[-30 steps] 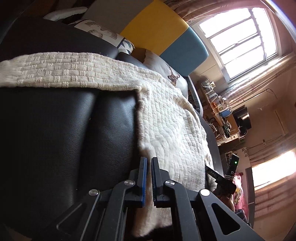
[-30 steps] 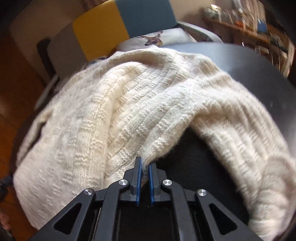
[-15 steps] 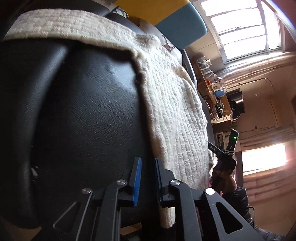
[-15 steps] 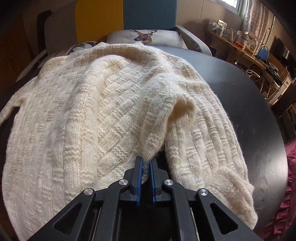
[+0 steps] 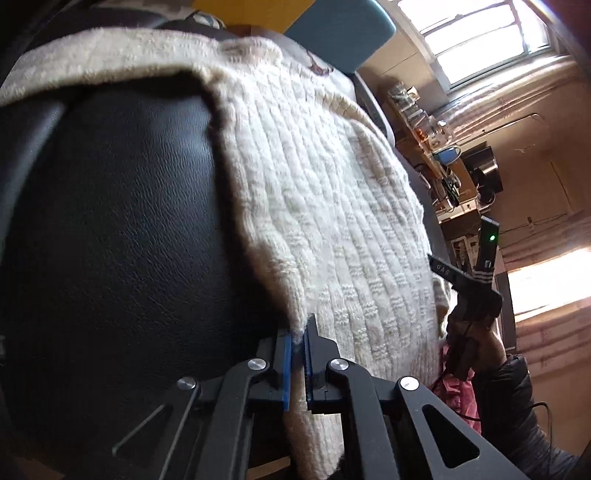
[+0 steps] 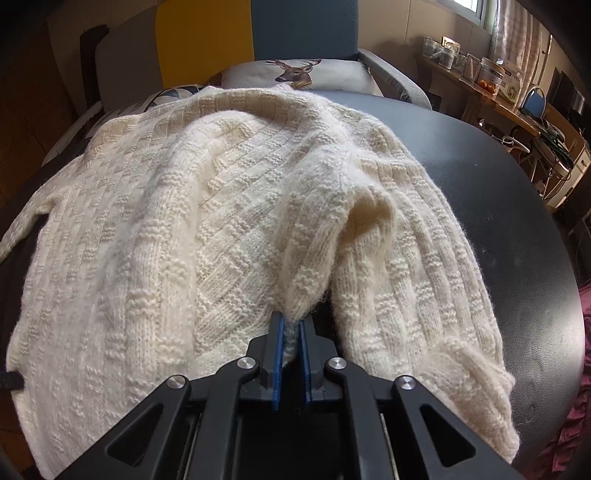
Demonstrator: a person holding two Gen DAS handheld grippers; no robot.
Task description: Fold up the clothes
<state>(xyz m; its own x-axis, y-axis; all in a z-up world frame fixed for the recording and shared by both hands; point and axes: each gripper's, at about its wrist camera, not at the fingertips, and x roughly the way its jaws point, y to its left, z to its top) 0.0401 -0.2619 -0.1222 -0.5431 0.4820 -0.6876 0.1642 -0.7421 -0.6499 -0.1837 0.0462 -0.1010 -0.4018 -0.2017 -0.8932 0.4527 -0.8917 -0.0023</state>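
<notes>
A cream knitted sweater (image 6: 192, 229) lies spread over a black leather seat (image 6: 517, 240). My right gripper (image 6: 291, 326) is shut on a pinched fold of the sweater, lifted into a ridge above the body, with a sleeve (image 6: 436, 295) running down to its right. In the left wrist view the sweater (image 5: 332, 221) drapes over the black leather (image 5: 118, 229). My left gripper (image 5: 298, 334) is shut on the sweater's near edge. The right gripper (image 5: 465, 291) shows at the sweater's far side there.
A deer-print cushion (image 6: 295, 72) and a yellow and blue chair back (image 6: 258, 33) stand behind the sweater. A cluttered wooden shelf (image 6: 487, 88) runs along the right wall below a window (image 5: 487, 33). Pink fabric (image 6: 580, 406) lies at the right.
My left gripper, slightly apart beside the sweater's edge half a second ago, has closed on that edge. My right gripper has carried its pinched fold over the sweater's body.
</notes>
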